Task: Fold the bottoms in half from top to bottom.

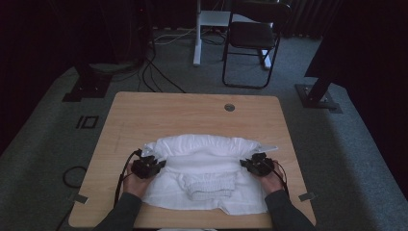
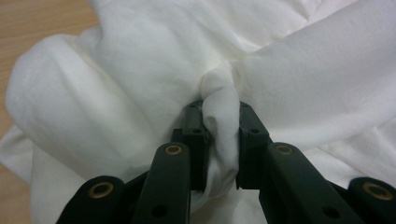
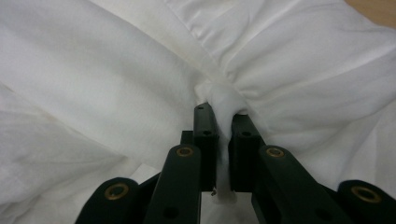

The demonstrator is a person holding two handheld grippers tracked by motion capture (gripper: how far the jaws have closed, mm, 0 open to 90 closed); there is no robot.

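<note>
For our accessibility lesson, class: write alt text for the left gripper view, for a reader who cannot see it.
The left hand-held gripper pinches a bunched fold of a white garment between its two black jaws. The rumpled cloth spreads across the frame, and a strip of wooden table shows at upper left.

Light wooden table (image 1: 144, 115) with a round cable grommet (image 1: 229, 107) beyond the fingertips, crumpled white garment (image 1: 202, 163) lying on it between both grippers' fingers
</note>
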